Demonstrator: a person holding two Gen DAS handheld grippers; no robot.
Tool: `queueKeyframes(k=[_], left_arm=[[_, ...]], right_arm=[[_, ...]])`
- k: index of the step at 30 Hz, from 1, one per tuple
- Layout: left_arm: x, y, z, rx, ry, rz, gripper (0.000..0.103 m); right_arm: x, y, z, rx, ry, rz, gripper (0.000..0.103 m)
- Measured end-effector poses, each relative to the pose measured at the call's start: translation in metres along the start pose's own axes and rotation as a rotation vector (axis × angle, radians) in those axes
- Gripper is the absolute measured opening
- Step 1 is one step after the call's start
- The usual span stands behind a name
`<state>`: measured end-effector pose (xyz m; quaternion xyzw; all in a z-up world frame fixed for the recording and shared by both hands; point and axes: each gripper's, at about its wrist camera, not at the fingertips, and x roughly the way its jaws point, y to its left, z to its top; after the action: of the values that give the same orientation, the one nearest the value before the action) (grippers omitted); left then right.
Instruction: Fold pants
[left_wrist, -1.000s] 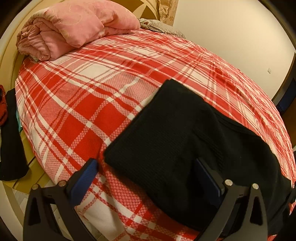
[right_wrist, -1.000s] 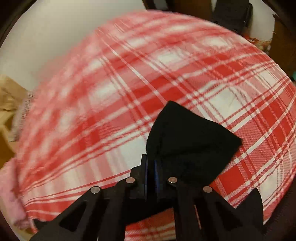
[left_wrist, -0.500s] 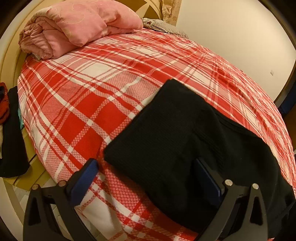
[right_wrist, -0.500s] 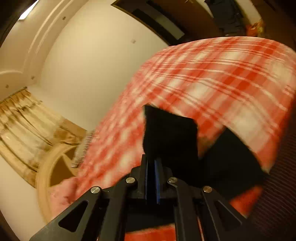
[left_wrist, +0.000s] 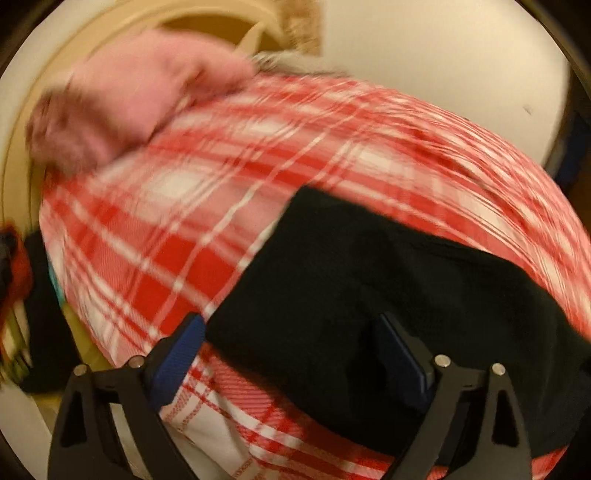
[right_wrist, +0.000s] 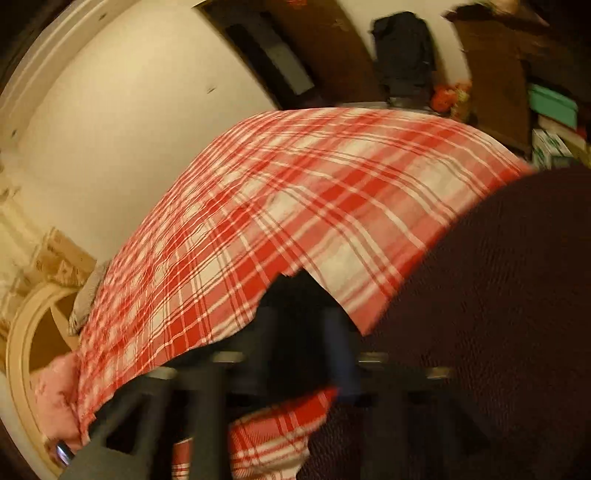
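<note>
Right gripper (right_wrist: 303, 332) has swung round, blurred, so I can't tell its grip now; left gripper (left_wrist: 291, 354) gapes empty over the pants (left_wrist: 369, 295) folded on the bed (left_wrist: 221, 206) at 5 o'clock.

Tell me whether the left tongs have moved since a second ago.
Yes: the left tongs tilted slightly; the pink quilt now sits lower in view. The black pants stay between them.

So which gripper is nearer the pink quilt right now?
Probably left. The left gripper faces the pink quilt across the bed; in the right gripper's blurred view it sits at the far-left edge.
</note>
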<state>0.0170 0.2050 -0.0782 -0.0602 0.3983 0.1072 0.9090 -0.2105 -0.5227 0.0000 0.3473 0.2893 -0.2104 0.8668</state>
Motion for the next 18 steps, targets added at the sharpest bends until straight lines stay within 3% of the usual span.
queueKeyframes(k=[1, 4, 6, 12, 13, 14, 16, 17, 18], left_arm=[[-0.005, -0.005, 0.001, 0.023, -0.015, -0.003, 0.095], [-0.025, -0.029, 0.002, 0.092, -0.052, -0.101, 0.096], [-0.034, -0.043, 0.002, 0.125, -0.065, -0.141, 0.096], [-0.030, -0.067, 0.001, 0.174, -0.039, -0.147, 0.096], [-0.027, -0.067, 0.000, 0.167, -0.022, -0.143, 0.096], [-0.024, -0.067, -0.001, 0.162, -0.008, -0.140, 0.096], [-0.022, -0.068, -0.005, 0.157, 0.011, -0.136, 0.096], [-0.020, -0.068, -0.006, 0.159, 0.021, -0.132, 0.096], [-0.019, -0.070, -0.007, 0.161, 0.029, -0.129, 0.096]], right_arm=[[0.007, 0.005, 0.004, -0.016, 0.005, 0.001, 0.075], [0.036, 0.012, 0.016, -0.083, 0.034, -0.010, 0.075], [0.060, 0.016, 0.017, -0.136, 0.061, -0.068, 0.075], [0.103, 0.011, 0.010, -0.201, 0.216, -0.114, 0.074], [0.109, 0.011, 0.007, -0.216, 0.244, -0.123, 0.071], [0.115, 0.013, 0.002, -0.239, 0.284, -0.133, 0.060], [0.118, 0.022, -0.006, -0.325, 0.290, -0.188, 0.052], [0.117, 0.025, -0.007, -0.339, 0.291, -0.181, 0.037], [0.115, 0.026, -0.007, -0.343, 0.294, -0.171, 0.029]])
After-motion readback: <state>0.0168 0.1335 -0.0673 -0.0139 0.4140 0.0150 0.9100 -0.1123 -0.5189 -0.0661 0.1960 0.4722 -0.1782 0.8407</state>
